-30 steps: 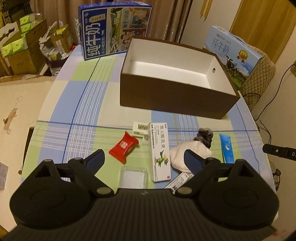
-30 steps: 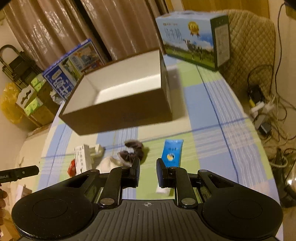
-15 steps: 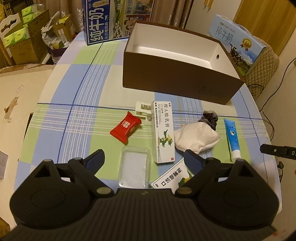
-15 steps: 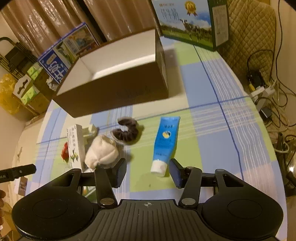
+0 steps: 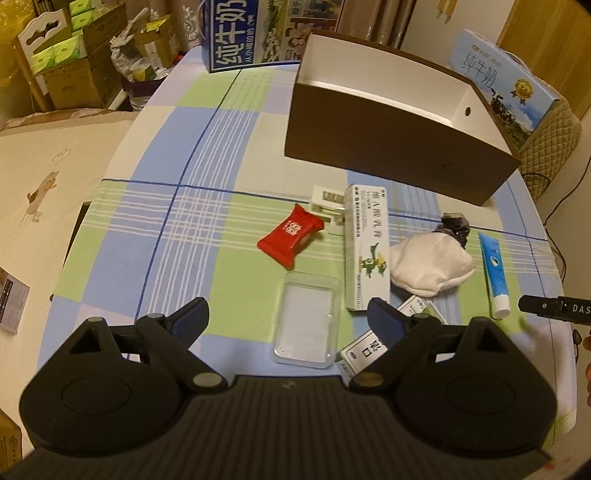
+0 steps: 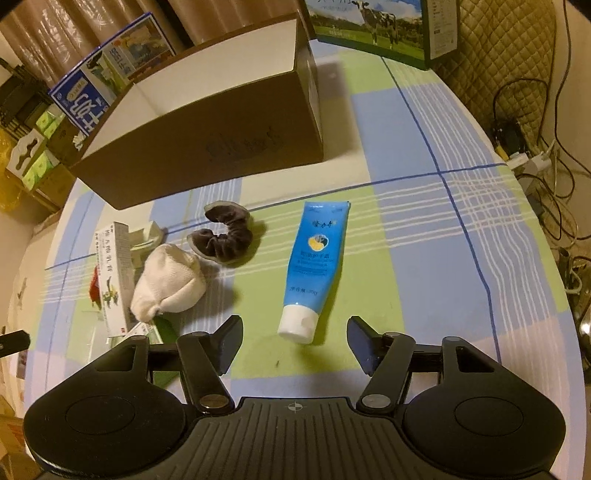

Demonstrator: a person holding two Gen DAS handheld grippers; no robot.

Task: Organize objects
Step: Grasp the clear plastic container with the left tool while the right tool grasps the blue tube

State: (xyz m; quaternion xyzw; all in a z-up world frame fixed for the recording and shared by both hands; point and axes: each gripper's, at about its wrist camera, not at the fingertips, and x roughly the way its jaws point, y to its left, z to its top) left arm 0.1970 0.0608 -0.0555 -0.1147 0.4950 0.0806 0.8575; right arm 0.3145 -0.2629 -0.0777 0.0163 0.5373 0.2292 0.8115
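A brown open box with a white inside stands at the back of the checked table. In front of it lie a red snack packet, a clear plastic case, a long white ointment carton, a white cloth bundle, a grey scrunchie and a blue tube. My left gripper hangs open above the clear case. My right gripper is opening just above the tube's white cap, nothing between its pads.
Blue milk cartons stand behind and right of the box. A small white clip lies by the ointment carton, a flat green-white box under my left gripper's right finger. Cables hang past the table's right edge.
Both grippers have sunk toward the table, so the objects look larger. The right gripper's jaws went from nearly shut to wide apart. The left jaws kept their width.
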